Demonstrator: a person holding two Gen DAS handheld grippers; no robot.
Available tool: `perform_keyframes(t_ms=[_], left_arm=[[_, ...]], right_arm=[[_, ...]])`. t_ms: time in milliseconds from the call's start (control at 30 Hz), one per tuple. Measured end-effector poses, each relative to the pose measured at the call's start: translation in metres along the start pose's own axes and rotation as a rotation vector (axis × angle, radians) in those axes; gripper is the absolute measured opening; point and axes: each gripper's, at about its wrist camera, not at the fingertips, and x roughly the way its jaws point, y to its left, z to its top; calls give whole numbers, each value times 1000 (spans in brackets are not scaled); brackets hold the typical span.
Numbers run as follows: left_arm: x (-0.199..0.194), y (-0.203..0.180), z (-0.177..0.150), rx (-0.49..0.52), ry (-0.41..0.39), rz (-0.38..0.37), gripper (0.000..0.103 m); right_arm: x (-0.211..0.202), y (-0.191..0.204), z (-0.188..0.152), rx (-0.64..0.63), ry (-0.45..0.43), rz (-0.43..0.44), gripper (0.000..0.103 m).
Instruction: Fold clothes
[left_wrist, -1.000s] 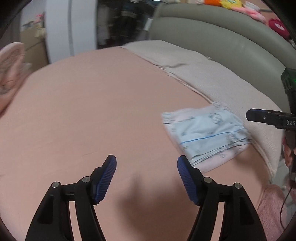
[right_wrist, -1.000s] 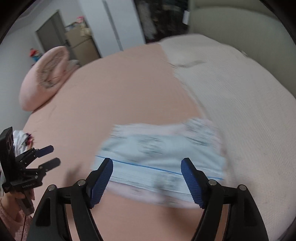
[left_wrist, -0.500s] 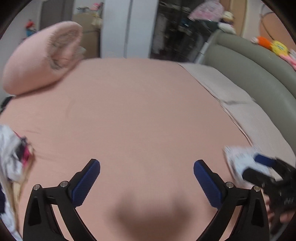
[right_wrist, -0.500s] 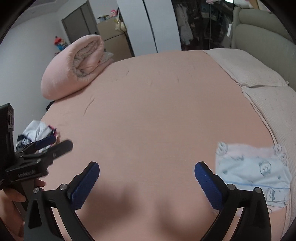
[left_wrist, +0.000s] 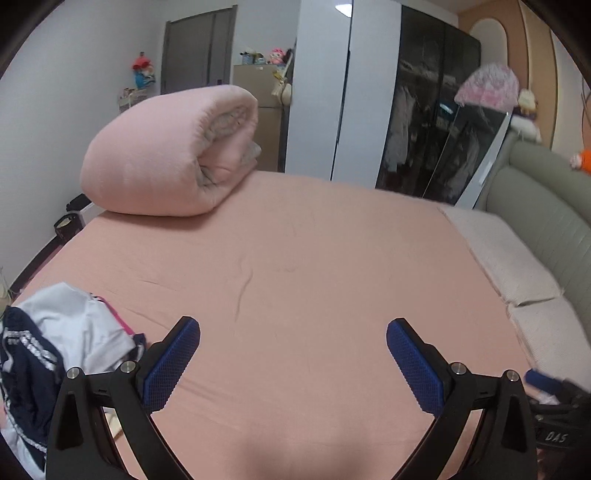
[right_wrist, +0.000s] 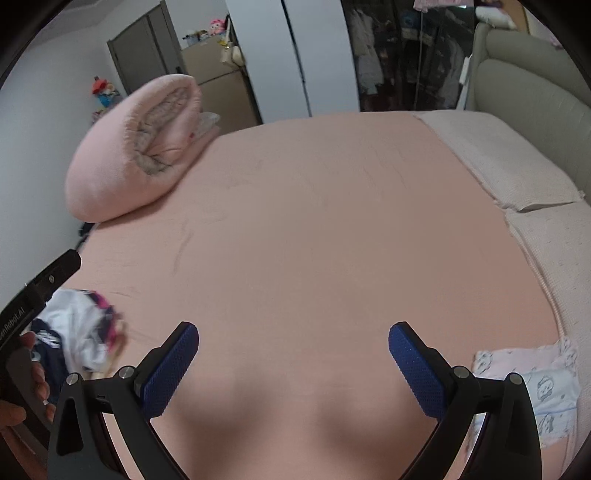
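Both tools hang above the pink sheet (left_wrist: 314, 266) with nothing in them: the left gripper (left_wrist: 293, 356) has its blue pads spread wide, and the right gripper (right_wrist: 293, 356) is spread just as wide. A loose pile of white and navy clothes (left_wrist: 55, 350) lies at the near left edge of the bed, beside the left gripper, while a folded pale garment (right_wrist: 535, 384) sits flat at the near right, close to the pillows (right_wrist: 517, 170). A rolled pink duvet (left_wrist: 170, 151) rests at the far left corner.

A bed with a salmon-pink fitted sheet (left_wrist: 295, 258) carries a rolled pink quilt (left_wrist: 166, 158) at its far-left corner, a crumpled white-and-navy clothes heap (left_wrist: 55, 343) at its near-left edge, and a folded pale-blue printed garment (right_wrist: 543, 384) at its near-right edge.
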Motion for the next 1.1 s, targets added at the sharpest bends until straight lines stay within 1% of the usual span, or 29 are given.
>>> perform_keyframes(t_ms=[67,167,267,367,433,533,567,633,767,800,867,933,1000,1100], left_arm=[[-25,3,2,9,-22,0,103],[-63,9,4,23,-54,1,103],[-101,12,0,47,-74,5,103],[-135,15,-15,67,-85,35,103],[-156,21,-26,57,-98,61,103],[-180,33,-40,22,-109,54,103],[-186,36,-45,15,-108,46,103],[-198,38,-57,22,-111,34,103],[-220,35,-87,44,-120,34,103],[-226,33,-96,41,-115,29,103],[-235,33,-113,27,-104,19,103],[-243,33,-132,5,-92,27,103],[-251,33,-150,-6,-81,35,103],[-259,35,-172,-13,-56,43,103]], right_arm=[[-16,4,0,0,4,30,103],[-50,6,-7,-41,-51,7,103],[-87,2,-18,-59,-60,12,103],[-127,22,-38,-99,-87,30,103],[-152,38,-59,-131,-99,18,103],[-180,50,-88,-142,-112,18,103],[-189,54,-97,-142,-114,35,103],[-203,58,-114,-143,-126,40,103],[-227,70,-153,-176,-174,-45,103],[-231,72,-163,-174,-171,-57,103],[-234,72,-181,-134,-144,-43,103],[-238,70,-200,-98,-121,-26,103],[-243,71,-219,-86,-124,-53,103],[-249,74,-246,-107,-120,-95,103]])
